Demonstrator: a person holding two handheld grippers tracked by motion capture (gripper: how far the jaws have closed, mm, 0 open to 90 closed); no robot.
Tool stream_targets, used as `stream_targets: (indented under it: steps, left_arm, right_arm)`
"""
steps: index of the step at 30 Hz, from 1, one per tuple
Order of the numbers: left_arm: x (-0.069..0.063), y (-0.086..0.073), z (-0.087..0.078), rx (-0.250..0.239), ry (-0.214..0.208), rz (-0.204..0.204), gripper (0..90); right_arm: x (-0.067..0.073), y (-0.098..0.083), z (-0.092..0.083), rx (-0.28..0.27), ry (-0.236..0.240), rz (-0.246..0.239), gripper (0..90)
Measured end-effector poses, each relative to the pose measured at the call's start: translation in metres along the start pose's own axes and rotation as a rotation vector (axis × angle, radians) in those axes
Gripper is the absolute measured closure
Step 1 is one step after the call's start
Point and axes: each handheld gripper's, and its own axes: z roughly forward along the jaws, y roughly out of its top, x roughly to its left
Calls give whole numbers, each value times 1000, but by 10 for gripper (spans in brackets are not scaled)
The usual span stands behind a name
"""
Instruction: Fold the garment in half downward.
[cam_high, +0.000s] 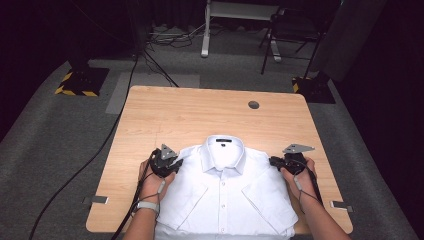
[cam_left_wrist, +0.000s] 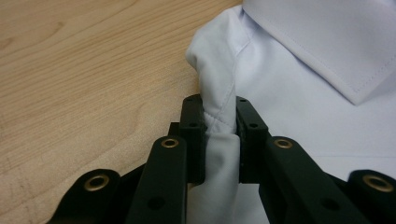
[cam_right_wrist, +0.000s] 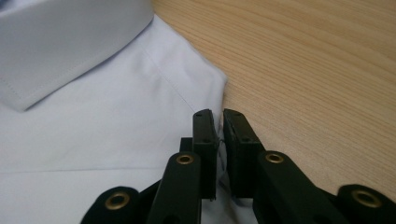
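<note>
Both hands lie low, pinching shirt shoulders either side.

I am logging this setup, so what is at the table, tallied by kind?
White shirt: 1
Grippers, left gripper and right gripper, each pinching a shirt shoulder: 2
Wooden table: 1
Total: 4

Table: light wood, held one thing.
Shirt: white, lay flat at table's near edge.
</note>
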Motion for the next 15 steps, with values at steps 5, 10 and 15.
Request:
stream_targets:
  steps: [5, 10, 15]
  left_arm:
    - [1, 7, -4, 4, -10, 2, 788]
    - [7, 23, -15, -56, -45, -18, 784]
    - [13, 44, -28, -99, -51, -19, 784]
  right_arm:
    - [-3, 9, -11, -45, 11, 7, 848]
    - [-7, 28, -27, -95, -3, -6, 848]
    - [-14, 43, -41, -134, -9, 1, 848]
